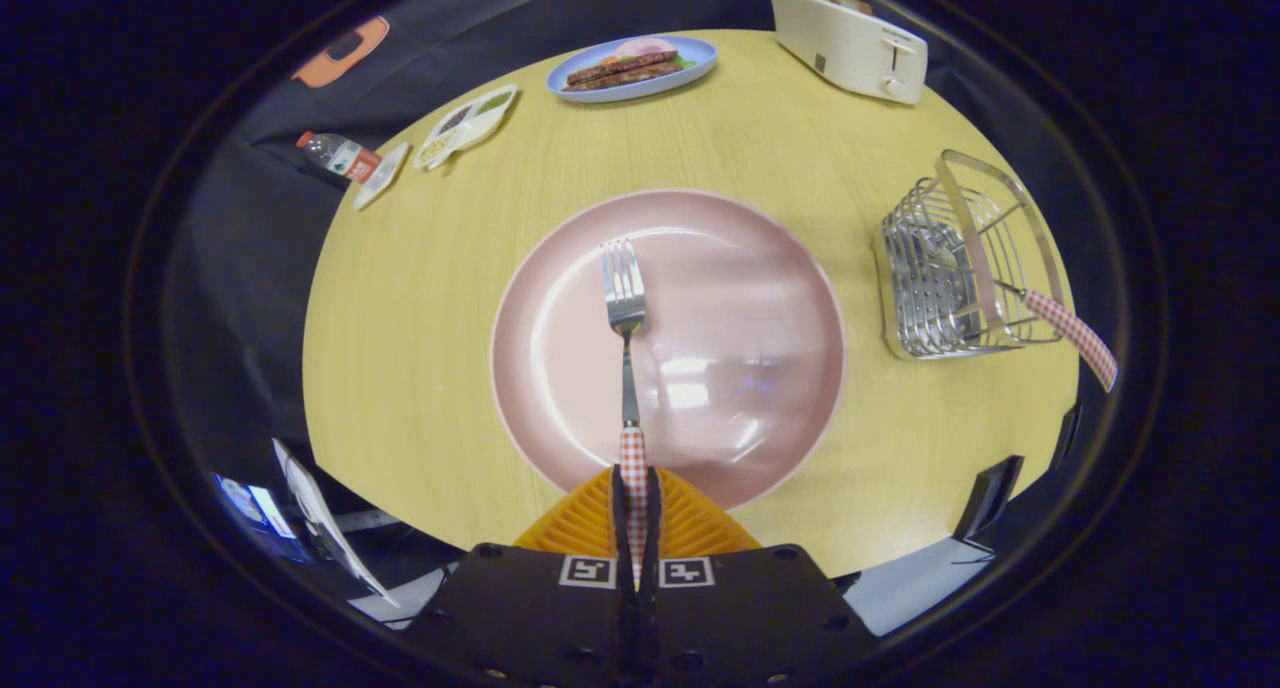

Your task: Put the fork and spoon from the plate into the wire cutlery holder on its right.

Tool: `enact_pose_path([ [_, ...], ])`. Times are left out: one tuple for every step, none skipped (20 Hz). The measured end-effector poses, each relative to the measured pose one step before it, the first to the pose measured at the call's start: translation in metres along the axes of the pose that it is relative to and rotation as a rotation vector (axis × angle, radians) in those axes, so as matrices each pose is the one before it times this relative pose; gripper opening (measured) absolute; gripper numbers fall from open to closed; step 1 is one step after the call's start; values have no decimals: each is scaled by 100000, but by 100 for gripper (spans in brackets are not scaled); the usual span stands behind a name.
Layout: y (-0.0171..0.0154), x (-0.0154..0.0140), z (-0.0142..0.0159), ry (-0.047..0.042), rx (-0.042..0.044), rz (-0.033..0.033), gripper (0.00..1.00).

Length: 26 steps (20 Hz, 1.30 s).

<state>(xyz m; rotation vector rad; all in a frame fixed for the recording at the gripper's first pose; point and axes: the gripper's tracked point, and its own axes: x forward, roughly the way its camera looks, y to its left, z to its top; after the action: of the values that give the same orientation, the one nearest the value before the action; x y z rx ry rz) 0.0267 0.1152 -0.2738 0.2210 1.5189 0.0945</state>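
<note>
Pale wood-grain round table (450, 298) carries all items. Steel fork with red-and-white checked handle (625, 348) lies over the round pink plate (760, 298), tines pointing away from the gripper (634, 513), long axis straight ahead along the fingers. Both fingers are closed on the checked handle end. Handling estimate: light, rigid, smooth and slippery on the metal shank; the handle is the better hold, though an end grip may let the tines droop. To the right, the chrome wire cutlery holder (935, 288) already contains 1 checked-handle utensil (1075, 336), presumably the spoon, leaning outward. Beyond stand a cream toaster (850, 43) and a blue food plate (632, 66).
</note>
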Motion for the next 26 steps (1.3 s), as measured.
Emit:
enact_pose_path([
  [-367,-1301,-115,149,-191,409,1],
  [-418,-1334,86,-670,98,95,1],
  [-577,-1357,144,-1160,-239,-449,1],
  [-643,-1527,177,-1409,115,-462,1],
  [-825,-1402,283,-1183,349,-449,1],
  [-902,-1372,266,-1158,288,-699,1],
  [-1027,-1089,318,-764,490,-758,1],
  [-1146,-1060,134,602,961,-836,1],
  [-957,-827,149,919,1677,-368,1],
  [-1056,-628,41,2156,1432,-318,1],
  [-869,-418,39,2172,1877,90,1],
  [-950,-305,-35,2672,1501,-541,1],
  [-1331,-64,488,2419,870,-433,1],
  [-910,-213,134,1944,445,-229,1],
  [-858,-29,270,1689,801,-708,1],
  [-842,76,337,1437,1073,-995,1],
  [-814,196,222,2352,184,-1375,1],
  [-572,140,217,2693,-337,-1022,1],
  [-310,34,289,2531,228,-5,1],
  [-163,2,187,2524,42,-229,2],
  [-67,82,354,1973,-277,-285,2],
  [-136,-84,247,2241,-333,-715,2],
  [191,135,181,2462,-182,-512,2],
  [114,63,203,2069,-229,-198,2],
  [259,115,13,2168,-690,-161,2],
  [71,115,18,1718,-855,-302,1],
])
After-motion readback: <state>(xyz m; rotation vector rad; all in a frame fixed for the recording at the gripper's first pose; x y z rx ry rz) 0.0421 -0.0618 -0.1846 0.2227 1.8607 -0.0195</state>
